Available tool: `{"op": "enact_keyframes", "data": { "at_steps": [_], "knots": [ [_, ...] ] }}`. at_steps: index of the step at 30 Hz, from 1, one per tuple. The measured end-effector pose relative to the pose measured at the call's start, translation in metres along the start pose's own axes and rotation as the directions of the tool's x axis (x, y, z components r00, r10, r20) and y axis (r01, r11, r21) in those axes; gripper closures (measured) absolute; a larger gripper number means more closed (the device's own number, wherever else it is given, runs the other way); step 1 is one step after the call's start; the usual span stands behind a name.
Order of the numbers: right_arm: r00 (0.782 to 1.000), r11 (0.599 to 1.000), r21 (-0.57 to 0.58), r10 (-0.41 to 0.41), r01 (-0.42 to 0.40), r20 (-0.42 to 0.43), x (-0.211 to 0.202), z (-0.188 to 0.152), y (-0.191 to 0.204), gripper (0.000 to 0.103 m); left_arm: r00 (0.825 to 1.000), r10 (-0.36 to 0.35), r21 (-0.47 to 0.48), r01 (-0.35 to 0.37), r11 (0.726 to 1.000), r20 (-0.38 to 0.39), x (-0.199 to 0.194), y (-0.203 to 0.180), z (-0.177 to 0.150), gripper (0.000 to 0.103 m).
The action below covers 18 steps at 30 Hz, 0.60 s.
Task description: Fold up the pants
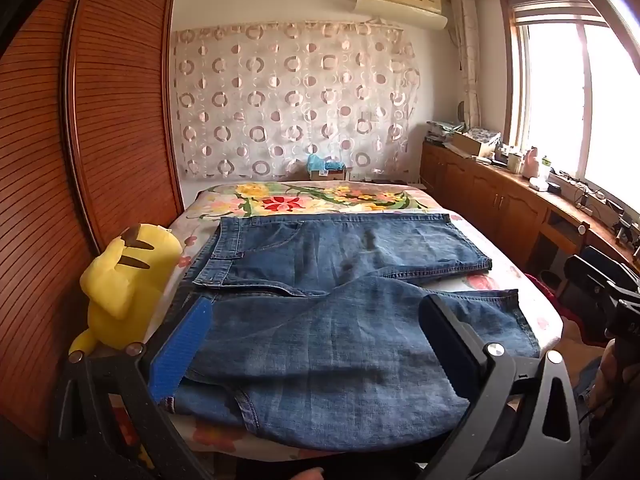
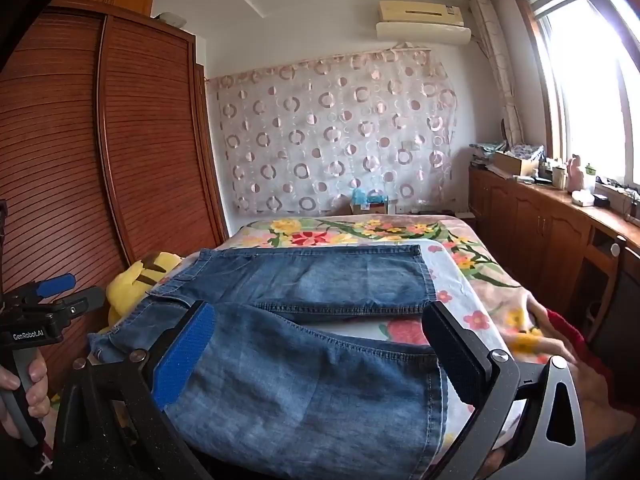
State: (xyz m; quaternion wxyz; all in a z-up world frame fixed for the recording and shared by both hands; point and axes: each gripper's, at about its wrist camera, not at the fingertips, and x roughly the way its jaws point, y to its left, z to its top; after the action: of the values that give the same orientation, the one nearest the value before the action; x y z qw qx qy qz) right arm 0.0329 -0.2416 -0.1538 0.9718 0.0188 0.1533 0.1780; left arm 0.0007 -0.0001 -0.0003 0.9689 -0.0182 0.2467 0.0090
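— Left gripper [image 1: 316,320] first: what are its jaws doing?

— Spread wide, with nothing pinched. Its blue pad and black pad frame the pants [image 1: 320,320] from above, and I see no pressure on the cloth.

— And the right gripper [image 2: 318,340]?

— Spread wide as well, empty, hovering over the nearer leg. In that view the other tool shows at the left edge, held by a hand [image 2: 24,384] that the frame cuts off.

— Where do the pants lie?

— On the bed [image 1: 540,312], across a floral bedspread [image 1: 320,200], waistband toward the wardrobe [image 1: 80,140], legs running toward the window side. The far leg lies flat; the near leg slants away from it, so a wedge of bedspread shows between them.

— Anything hard to read?

— The near hem is partly hidden behind the black pads. The near edge of the denim seems doubled over, though the fisheye bend makes that uncertain. A yellow plush toy [image 1: 128,276] sits just beside the waistband, its lower half hidden behind the left gripper's frame.
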Motion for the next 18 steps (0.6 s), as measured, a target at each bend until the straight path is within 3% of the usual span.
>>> {"op": "enact_keyframes", "data": {
  "at_steps": [18],
  "knots": [
    [1.000,1.000,0.002,0.000,0.000,-0.006,-0.0012,0.0003,-0.0032,0.000,1.000,0.011,0.021,-0.012,1.000,0.023,-0.0036,-0.0020,0.0021,0.000]
  ]
}}
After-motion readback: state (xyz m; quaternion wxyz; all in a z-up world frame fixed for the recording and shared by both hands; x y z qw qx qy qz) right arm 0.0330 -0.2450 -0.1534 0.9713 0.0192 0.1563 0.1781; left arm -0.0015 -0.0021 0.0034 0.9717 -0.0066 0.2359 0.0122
